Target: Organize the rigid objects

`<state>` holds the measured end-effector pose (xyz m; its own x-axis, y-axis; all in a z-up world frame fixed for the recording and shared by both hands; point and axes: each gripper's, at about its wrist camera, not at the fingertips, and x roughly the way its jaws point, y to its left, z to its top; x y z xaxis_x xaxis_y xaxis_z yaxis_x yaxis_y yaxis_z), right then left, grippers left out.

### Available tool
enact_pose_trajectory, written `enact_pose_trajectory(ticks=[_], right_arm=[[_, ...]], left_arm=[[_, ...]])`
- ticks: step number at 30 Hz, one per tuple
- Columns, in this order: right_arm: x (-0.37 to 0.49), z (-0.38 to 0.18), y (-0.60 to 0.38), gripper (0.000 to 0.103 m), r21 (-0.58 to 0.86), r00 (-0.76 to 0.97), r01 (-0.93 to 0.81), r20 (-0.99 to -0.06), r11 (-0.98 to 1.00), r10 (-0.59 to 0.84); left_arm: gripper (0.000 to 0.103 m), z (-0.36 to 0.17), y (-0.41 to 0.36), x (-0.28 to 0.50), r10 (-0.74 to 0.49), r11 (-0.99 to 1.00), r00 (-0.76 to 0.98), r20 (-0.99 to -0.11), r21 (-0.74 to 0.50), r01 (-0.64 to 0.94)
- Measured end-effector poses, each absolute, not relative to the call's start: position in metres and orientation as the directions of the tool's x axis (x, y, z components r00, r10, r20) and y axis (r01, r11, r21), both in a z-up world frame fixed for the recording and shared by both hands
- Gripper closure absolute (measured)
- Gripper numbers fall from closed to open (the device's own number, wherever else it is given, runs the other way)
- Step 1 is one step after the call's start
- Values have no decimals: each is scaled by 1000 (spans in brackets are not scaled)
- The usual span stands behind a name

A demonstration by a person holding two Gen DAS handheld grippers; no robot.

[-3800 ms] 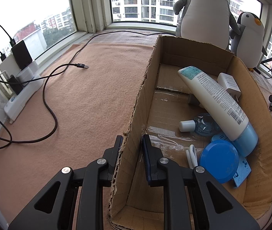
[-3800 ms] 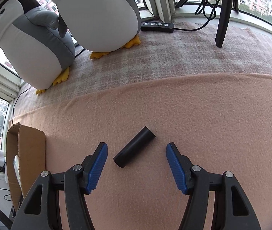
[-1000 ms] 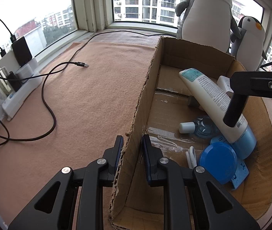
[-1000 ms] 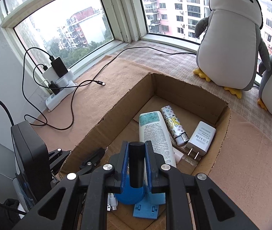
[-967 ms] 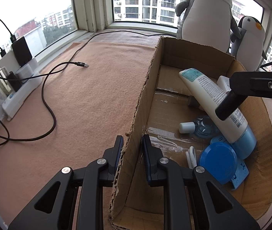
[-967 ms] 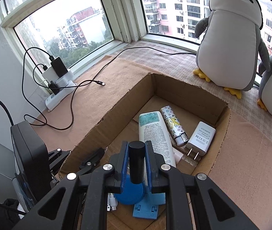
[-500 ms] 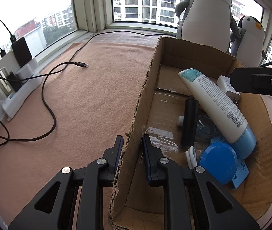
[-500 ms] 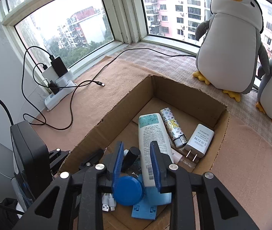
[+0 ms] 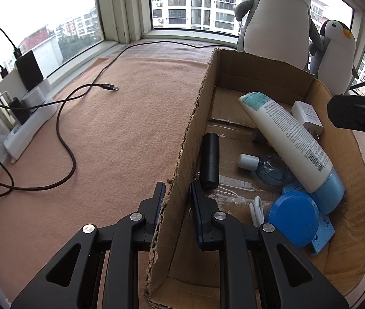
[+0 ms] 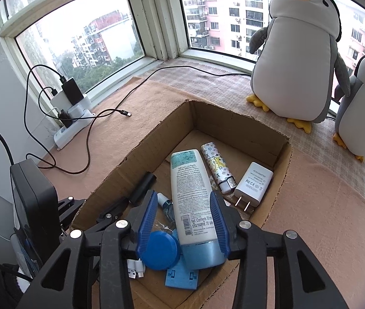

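left gripper (image 9: pixel 176 193) clamps cardboard box (image 9: pixel 182 139) wall | right gripper (image 10: pixel 182 221) just opening, empty | black cylinder (image 9: pixel 210 164) lies alongside that wall, apparently touching

My left wrist camera sat low and close at the near left wall of the open brown cardboard box (image 9: pixel 182 159), facing along it toward the windows; my right wrist camera hung higher above the box (image 10: pixel 282 164), tilted steeply down; both shared its contents, the two plush penguins (image 9: pixel 277 23) (image 10: pixel 295 51), and the white power strip (image 9: pixel 25 128) (image 10: pixel 71 126).
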<state>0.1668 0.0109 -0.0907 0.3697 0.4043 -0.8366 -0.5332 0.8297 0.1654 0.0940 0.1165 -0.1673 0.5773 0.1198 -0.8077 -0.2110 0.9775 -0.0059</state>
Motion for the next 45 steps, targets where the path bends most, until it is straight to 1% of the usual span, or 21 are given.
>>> enact_pose_trajectory(ticks=[1,4,11,18,21,23,27,28,31,34,37,42,44,45], right_arm=[[166,-90,10,59,162,373,-533,-836,830,402],[163,-86,6,54,148,390,-529,-832,835,394],[155,-75,-8,53,124,423,-515,-824,848,377],[145,-64,-29,52,134,442,-484,-815,865,374],[138,-58,-40,51,130,457,-470,-810,873,367],[133,-54,-46,50,121,473,-460,-805,880,357],[123,-46,-61,45,112,499,-438,-795,892,345],[120,-44,-65,43,114,505,-431,-792,895,344],[112,-38,-76,37,104,529,-412,-782,905,331],[102,-32,-87,34,85,557,-393,-770,916,310],[93,-26,-100,32,86,572,-370,-763,925,300],[73,-12,-123,31,101,589,-337,-753,936,293],[64,-2,-131,31,96,607,-327,-741,940,287],[61,4,-135,29,91,617,-321,-736,943,281]], left_arm=[[86,-167,117,94,121,978,577,-808,-4,-211],[86,-167,117,94,120,977,576,-808,-6,-212],[86,-166,117,93,126,977,571,-811,2,-213],[85,-165,116,92,140,979,567,-812,27,-202],[79,-163,113,91,148,981,573,-806,48,-187],[68,-158,111,88,160,982,586,-795,66,-179],[64,-145,106,83,184,980,614,-768,98,-171],[62,-141,106,81,187,980,619,-763,100,-173],[52,-129,103,75,188,980,638,-746,101,-171],[50,-117,100,65,173,983,651,-739,91,-158],[42,-100,90,55,149,987,672,-725,74,-139],[39,-60,71,34,98,994,714,-693,40,-98],[32,-42,62,23,77,997,736,-672,31,-76],[31,-34,59,20,68,997,745,-663,28,-66]])
